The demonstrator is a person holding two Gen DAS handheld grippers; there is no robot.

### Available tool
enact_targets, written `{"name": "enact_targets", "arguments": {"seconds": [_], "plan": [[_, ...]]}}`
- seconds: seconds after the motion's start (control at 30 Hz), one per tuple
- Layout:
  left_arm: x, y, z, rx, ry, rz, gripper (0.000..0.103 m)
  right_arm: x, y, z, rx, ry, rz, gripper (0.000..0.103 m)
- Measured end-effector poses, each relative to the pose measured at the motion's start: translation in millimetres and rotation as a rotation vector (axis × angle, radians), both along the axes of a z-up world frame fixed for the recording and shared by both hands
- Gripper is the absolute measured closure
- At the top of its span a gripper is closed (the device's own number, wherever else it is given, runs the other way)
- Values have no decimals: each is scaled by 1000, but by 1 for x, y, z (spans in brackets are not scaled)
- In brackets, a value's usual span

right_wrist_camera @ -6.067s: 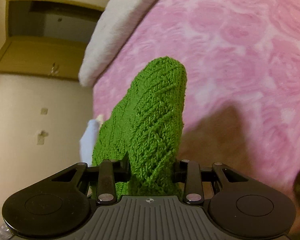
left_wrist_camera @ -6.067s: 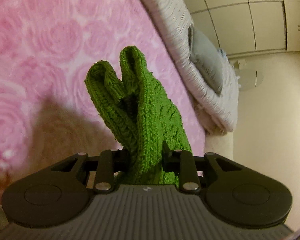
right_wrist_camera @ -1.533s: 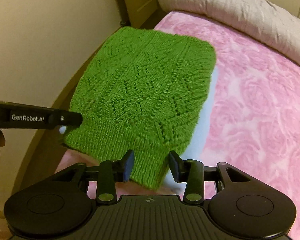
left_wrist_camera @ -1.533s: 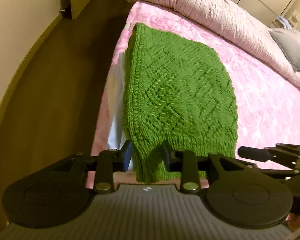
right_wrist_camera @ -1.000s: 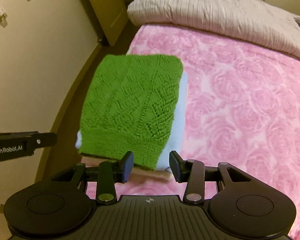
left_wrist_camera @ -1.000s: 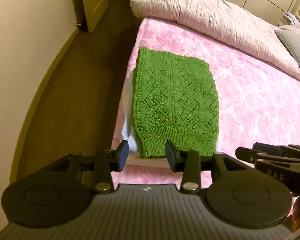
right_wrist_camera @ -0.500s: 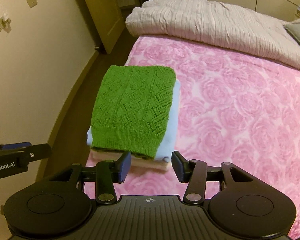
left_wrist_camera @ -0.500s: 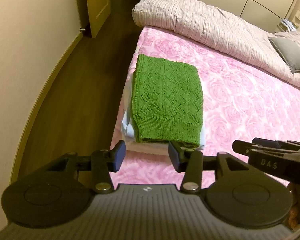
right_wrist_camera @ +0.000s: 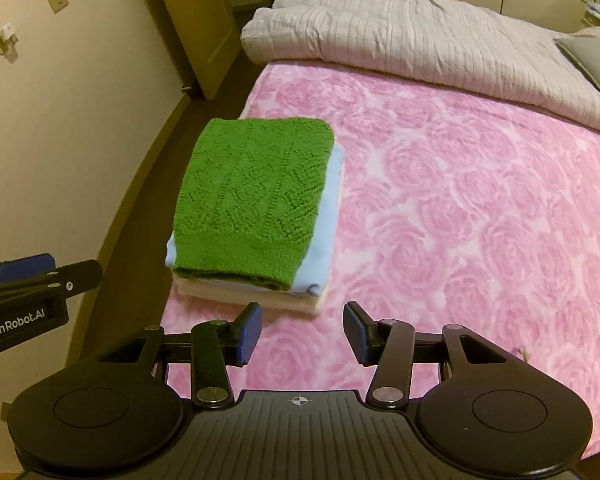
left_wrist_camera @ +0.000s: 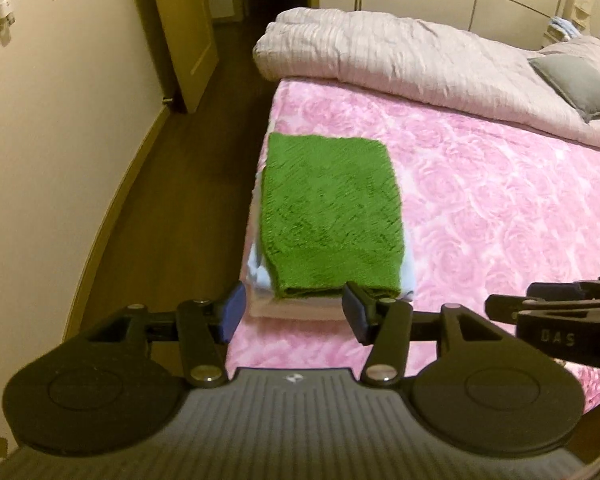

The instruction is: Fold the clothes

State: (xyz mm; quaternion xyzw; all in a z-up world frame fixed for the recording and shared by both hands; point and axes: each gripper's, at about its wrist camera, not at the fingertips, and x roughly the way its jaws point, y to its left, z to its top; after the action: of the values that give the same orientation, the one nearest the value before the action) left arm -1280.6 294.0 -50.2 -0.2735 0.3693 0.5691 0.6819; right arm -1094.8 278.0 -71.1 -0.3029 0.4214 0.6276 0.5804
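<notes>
Sweater: green knit sweater (right_wrist_camera: pixel 252 200), folded, tops a stack at the bed's corner.
Handling: likely soft, floppy, light (open knit may snag); best pinched at the ribbed hem's corners.
Stack: pale blue garment (right_wrist_camera: pixel 322 236), cream garment (right_wrist_camera: pixel 260 298) beneath.
Bed: pink rose blanket (right_wrist_camera: pixel 480 220).
Left gripper (left_wrist_camera: pixel 292 312): jaws have just been opening; nothing between them.
Right gripper (right_wrist_camera: pixel 302 334): jaws spread, empty.

L gripper (left_wrist_camera: pixel 292 312) just opening, empty | green knit (left_wrist_camera: pixel 328 208) folded atop stack | pink blanket (left_wrist_camera: pixel 500 216)
</notes>
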Motion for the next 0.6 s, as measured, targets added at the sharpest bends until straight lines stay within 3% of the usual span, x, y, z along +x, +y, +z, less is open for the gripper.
{"name": "enact_targets", "arguments": {"seconds": [0.6], "plan": [[11, 24, -3, -15, -71, 4, 55, 3, 26, 7, 30, -9, 38, 54]]}}
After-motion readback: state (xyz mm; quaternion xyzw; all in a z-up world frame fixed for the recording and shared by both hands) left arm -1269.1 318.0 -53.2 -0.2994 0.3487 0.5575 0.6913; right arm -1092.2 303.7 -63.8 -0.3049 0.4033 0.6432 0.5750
